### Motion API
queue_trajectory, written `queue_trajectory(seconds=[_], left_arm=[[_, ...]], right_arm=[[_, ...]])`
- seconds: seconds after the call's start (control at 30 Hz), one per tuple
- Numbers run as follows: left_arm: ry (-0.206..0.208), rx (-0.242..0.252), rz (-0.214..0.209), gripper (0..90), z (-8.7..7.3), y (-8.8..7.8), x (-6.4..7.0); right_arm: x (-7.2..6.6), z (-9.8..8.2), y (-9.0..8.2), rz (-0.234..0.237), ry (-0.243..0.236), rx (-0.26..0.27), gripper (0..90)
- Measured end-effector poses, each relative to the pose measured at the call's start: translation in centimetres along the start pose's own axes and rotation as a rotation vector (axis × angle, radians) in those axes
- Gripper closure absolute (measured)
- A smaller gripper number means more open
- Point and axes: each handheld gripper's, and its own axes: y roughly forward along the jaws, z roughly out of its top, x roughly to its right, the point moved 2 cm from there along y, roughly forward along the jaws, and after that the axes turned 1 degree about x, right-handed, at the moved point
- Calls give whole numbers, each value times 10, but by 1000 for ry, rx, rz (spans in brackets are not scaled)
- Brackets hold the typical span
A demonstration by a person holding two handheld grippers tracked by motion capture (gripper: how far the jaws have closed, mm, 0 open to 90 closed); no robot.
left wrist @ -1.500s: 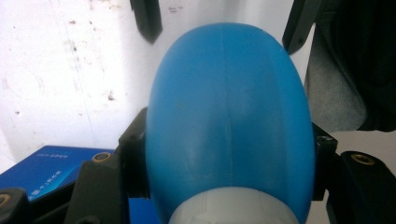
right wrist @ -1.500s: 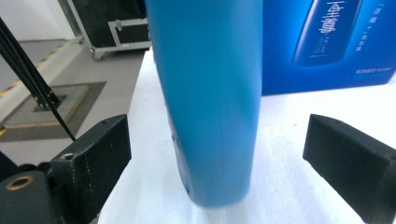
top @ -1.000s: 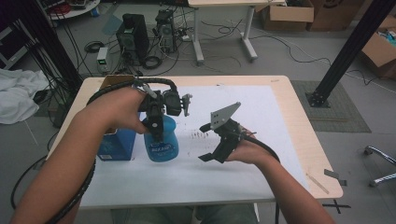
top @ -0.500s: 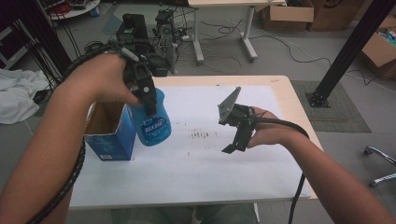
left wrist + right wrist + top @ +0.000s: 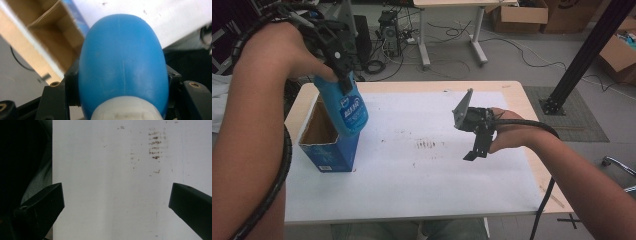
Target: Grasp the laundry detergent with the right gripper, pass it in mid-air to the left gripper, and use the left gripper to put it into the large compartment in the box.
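A blue plastic bottle (image 5: 348, 111) with a white label hangs tilted over the right rim of an open blue cardboard box (image 5: 328, 152) at the table's left. My left gripper (image 5: 343, 77) is shut on the bottle's upper part. In the left gripper view the bottle's rounded body (image 5: 122, 62) sits between the black jaws, and the box's brown inside (image 5: 47, 32) lies beyond it. My right gripper (image 5: 477, 149) hovers over the right half of the white sheet (image 5: 422, 185). It stands open (image 5: 116, 202) with nothing between its jaws.
Brown smudges (image 5: 427, 145) mark the middle of the sheet, and the same smudges (image 5: 155, 143) show ahead of the right gripper. Beyond the table's far edge are computer cases, cables and a desk's legs (image 5: 452, 35). A black post (image 5: 582, 55) rises at the right.
The left hand has lifted the bottle off the table and carried it up and left, over the box. The right gripper has drifted right and slightly higher, still open.
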Motion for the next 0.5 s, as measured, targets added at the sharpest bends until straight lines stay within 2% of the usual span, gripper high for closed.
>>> queue_trajectory(seconds=[0.13, 0.2, 0.27, 0.3, 0.33, 0.5], left_arm=[[-147, 16, 1, 381, -4, -7, -17], [-215, 47, 1, 381, -6, -10, -24], [-255, 42, 11, 381, -9, -13, -31], [-255, 42, 11, 381, -9, -13, -31], [-296, 50, 20, 381, -11, -14, -38], [-375, 57, 32, 381, -16, -6, -57]], right_arm=[[2, 0, 1, 5, -2, -18, 0], [2, 2, 2, 8, -8, -25, 0], [3, 3, 4, 12, -15, -36, 0], [2, 4, 5, 14, -18, -42, 0], [2, 5, 6, 16, -26, -47, 0], [3, 8, 7, 18, -34, -50, 0]])
